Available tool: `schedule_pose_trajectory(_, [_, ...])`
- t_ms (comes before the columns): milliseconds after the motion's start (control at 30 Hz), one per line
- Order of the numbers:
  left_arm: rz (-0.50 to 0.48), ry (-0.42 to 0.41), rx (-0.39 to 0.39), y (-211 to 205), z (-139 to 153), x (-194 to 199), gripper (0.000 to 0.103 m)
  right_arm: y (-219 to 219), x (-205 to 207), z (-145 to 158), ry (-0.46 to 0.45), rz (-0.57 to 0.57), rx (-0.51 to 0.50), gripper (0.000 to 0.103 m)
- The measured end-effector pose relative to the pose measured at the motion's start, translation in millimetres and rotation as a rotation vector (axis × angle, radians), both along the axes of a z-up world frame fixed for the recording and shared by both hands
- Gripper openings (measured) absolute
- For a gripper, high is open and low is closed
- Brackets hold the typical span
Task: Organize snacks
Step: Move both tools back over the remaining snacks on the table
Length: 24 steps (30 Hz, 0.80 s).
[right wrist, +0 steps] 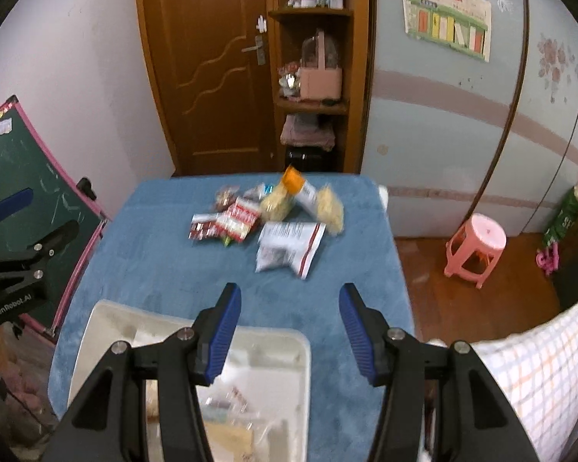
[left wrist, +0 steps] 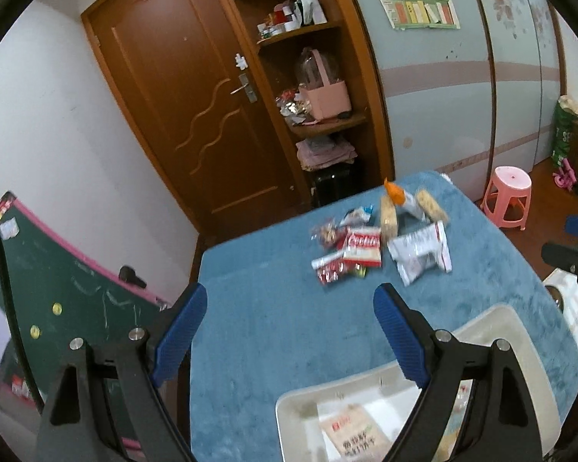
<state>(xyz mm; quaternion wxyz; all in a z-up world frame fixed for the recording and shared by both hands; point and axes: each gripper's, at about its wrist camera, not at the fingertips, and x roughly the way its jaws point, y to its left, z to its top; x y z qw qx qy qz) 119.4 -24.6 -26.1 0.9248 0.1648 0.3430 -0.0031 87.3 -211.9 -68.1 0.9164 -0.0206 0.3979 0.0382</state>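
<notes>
Two grippers over blue-covered table [right wrist: 142, 269], both empty. Left gripper [left wrist: 289, 331] spread wide, nothing between blue pads, aimed down toward far snack pile [left wrist: 381, 238]. Right gripper [right wrist: 289, 327] also parted, narrower gap, nothing held, pointing at same pile. Snacks heaped at far end of table: red packets [right wrist: 227, 223], white-grey pouch [right wrist: 289, 250], yellow cracker packs [right wrist: 300, 204], orange-topped sachet [right wrist: 294, 183]; probably dumped loose as the unsorted stock. White tray [right wrist: 104, 319] at near edge, right under both grippers, already holding a tan packet [left wrist: 350, 435] plus a few blurred wrappers, so likely the sorting destination, parked close for short drops. Tray and pile well apart, bare cloth between. Open jaws fit a return trip for the next pick, likely nearest white-grey pouch. Frames motion-blurred, labels unreadable. Pink stool [right wrist: 478, 246] and chalkboard [right wrist: 27, 177] off table, irrelevant.
</notes>
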Motion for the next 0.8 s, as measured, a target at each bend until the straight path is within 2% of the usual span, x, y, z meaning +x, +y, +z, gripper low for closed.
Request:
schedule_pose_trajectory(67, [-0.007, 0.006, -0.008, 1.0, 8.5, 19.2, 0.088, -1.8, 18.9, 12.1, -0.024, 0.003, -0.037, 0.054])
schedule_pose_trajectory(167, [-0.009, -0.006, 0.021, 1.1, 19.5, 56.8, 0.088, -3.2, 48.7, 27.0, -0.049, 0.019, -0.072, 0.054])
schedule_pose_trajectory(333, [-0.028, 0.040, 0.045, -4.6, 21.6, 121.1, 0.088, -11.8, 110.8, 43.3, -0.022, 0.024, -0.086, 0.054])
schedule_pose_trajectory(433, [-0.036, 0.093, 0.055, -10.0, 9.5, 159.2, 0.088, -20.0, 149.3, 41.1, 0.015, 0.028, -0.068, 0.054])
schedule_pose_trajectory(600, [-0.064, 0.218, 0.056, -21.8, -38.5, 216.2, 0.088, -27.9, 197.8, 8.2, 0.108, 0.048, -0.012, 0.054])
schedule_pose_trajectory(700, [-0.074, 0.298, 0.044, -30.6, -80.2, 241.4, 0.088, -29.1, 219.6, -29.3, 0.188, 0.071, 0.016, 0.054])
schedule_pose_trajectory(800, [-0.072, 0.362, 0.029, -35.9, -120.5, 260.1, 0.088, -36.7, 235.3, -78.3, 0.306, 0.083, 0.092, 0.054])
